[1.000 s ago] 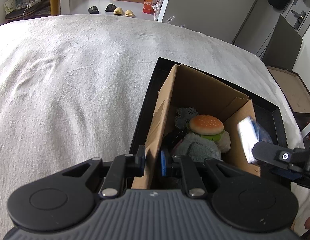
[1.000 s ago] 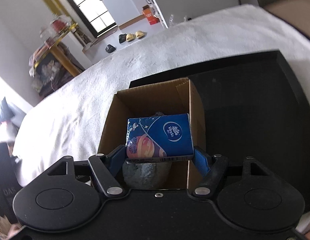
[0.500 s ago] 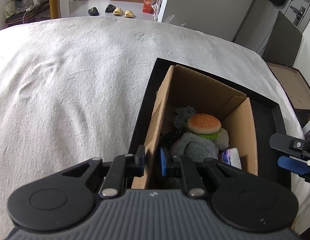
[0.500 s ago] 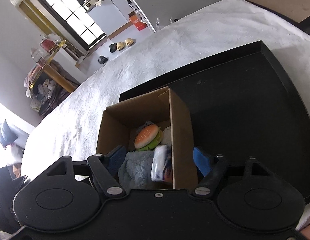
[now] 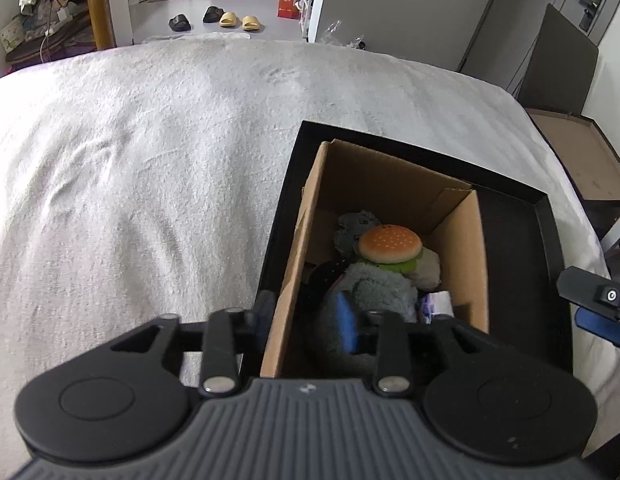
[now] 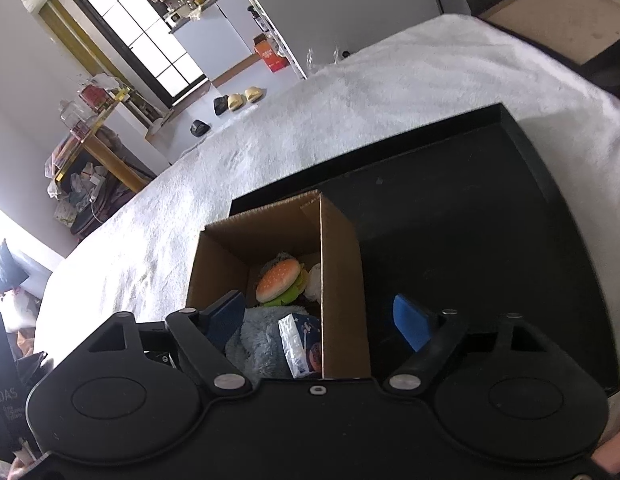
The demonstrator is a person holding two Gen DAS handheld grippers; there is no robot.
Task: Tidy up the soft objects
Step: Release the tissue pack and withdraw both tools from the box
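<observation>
A cardboard box (image 5: 464, 240) stands in a black tray (image 5: 550, 248) on a white blanket. In it lie a burger plush (image 5: 390, 242), a grey-blue fluffy toy (image 5: 378, 288) and a blue tissue pack (image 6: 302, 340) on edge by the right wall. My left gripper (image 5: 306, 318) is open, its fingers either side of the box's left wall (image 5: 298, 248). My right gripper (image 6: 322, 324) is open and empty, straddling the box's right wall (image 6: 342, 280); it also shows in the left wrist view (image 5: 598, 304).
The white blanket (image 5: 130, 184) spreads left and beyond the tray. The tray's black floor (image 6: 470, 240) lies right of the box. Slippers (image 5: 234, 20) and furniture stand on the floor beyond.
My right gripper opened and let the tissue pack drop into the box, then drew back. My left gripper opened from its pinch on the box's left wall.
</observation>
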